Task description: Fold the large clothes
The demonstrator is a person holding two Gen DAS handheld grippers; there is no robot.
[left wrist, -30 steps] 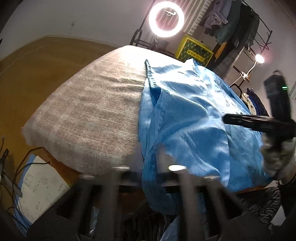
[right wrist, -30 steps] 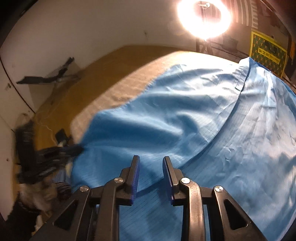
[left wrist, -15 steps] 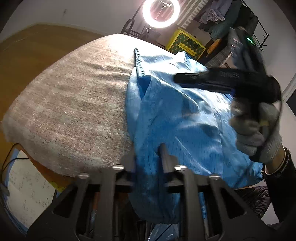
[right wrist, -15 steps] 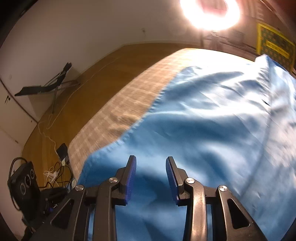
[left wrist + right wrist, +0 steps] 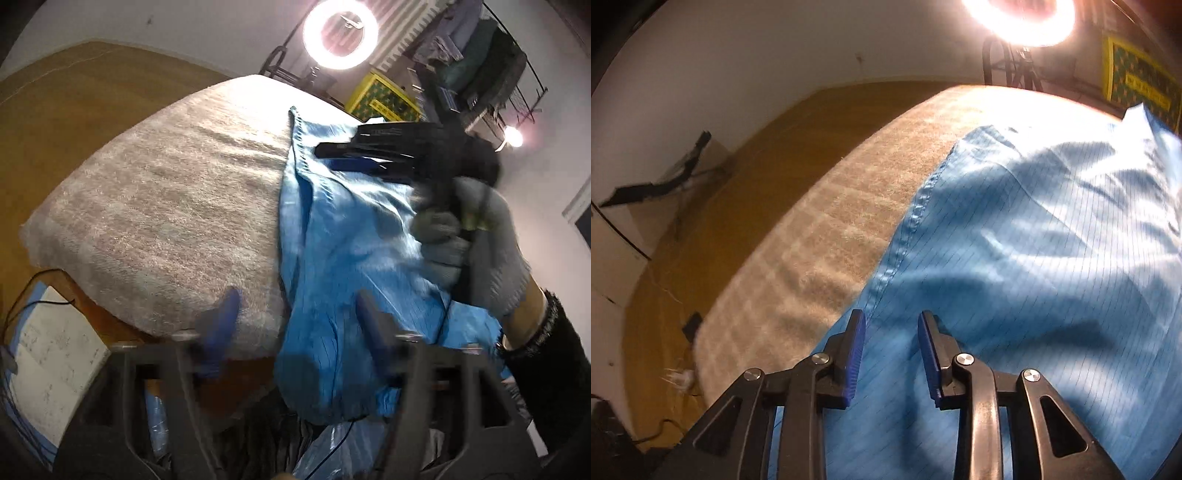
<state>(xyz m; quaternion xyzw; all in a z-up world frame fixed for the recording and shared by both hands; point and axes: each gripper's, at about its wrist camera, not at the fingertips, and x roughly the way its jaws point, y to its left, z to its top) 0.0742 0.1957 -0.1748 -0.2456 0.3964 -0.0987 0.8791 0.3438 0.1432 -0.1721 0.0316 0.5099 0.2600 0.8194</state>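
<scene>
Beige blanket (image 5: 166, 206) covers the bench, with blue cloth (image 5: 1034, 258) lying on it. Left tool (image 5: 295, 317) gapes wide, holding nothing. Right tool (image 5: 892, 332) hangs partly open above the cloth, empty.

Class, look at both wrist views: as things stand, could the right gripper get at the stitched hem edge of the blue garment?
Probably yes. The right gripper is open, just above the blue garment, with the stitched hem straight ahead on the beige blanket; nothing lies between them. The left gripper, also open, is elsewhere.

Blue pinstriped garment (image 5: 1052, 258), beige checked blanket (image 5: 827, 236)
</scene>
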